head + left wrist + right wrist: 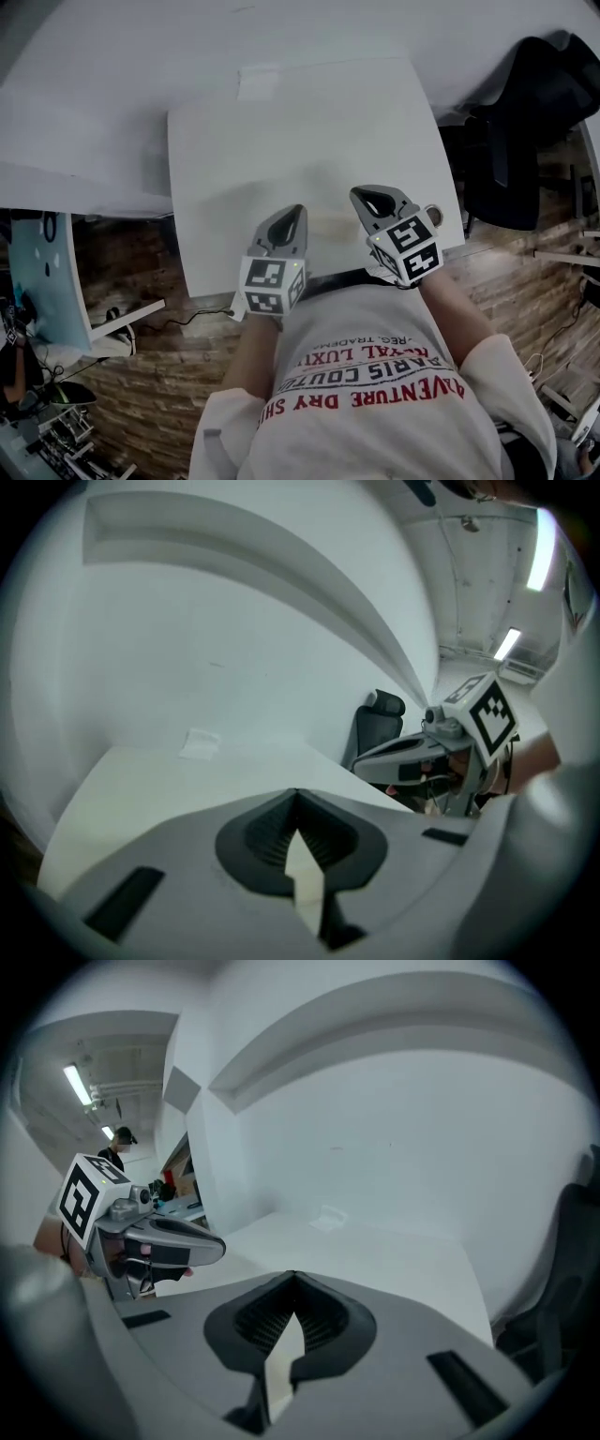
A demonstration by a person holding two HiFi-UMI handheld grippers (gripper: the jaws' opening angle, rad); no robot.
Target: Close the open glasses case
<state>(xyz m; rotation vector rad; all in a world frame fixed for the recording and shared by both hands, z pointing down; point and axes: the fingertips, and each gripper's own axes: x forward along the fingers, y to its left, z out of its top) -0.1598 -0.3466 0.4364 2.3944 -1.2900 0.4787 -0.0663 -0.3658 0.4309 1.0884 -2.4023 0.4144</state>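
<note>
**Over the near edge of the white table: two closed, empty grippers**

In the lower middle of the head view, the left gripper (296,214) and the right gripper (364,195) hang side by side and apart over the one white table (281,150). Both point up the frame. The only thing on the table is a single pale flat piece (258,82) at the upper edge of the tabletop, well apart from both grippers. Its long axis runs left to right along that edge. Whether it is the glasses case, or is open, cannot be told. One black chair (525,122) stands at the upper right.

In the left gripper view, the left gripper (297,794) has its jaw tips pressed together with nothing between them. The pale flat piece (199,743) lies left of centre, and the right gripper (367,764) shows at the right.

In the right gripper view, the right gripper (293,1277) is likewise closed on nothing. The pale flat piece (328,1215) lies just above its tips, with the left gripper (217,1246) at the left.
</note>
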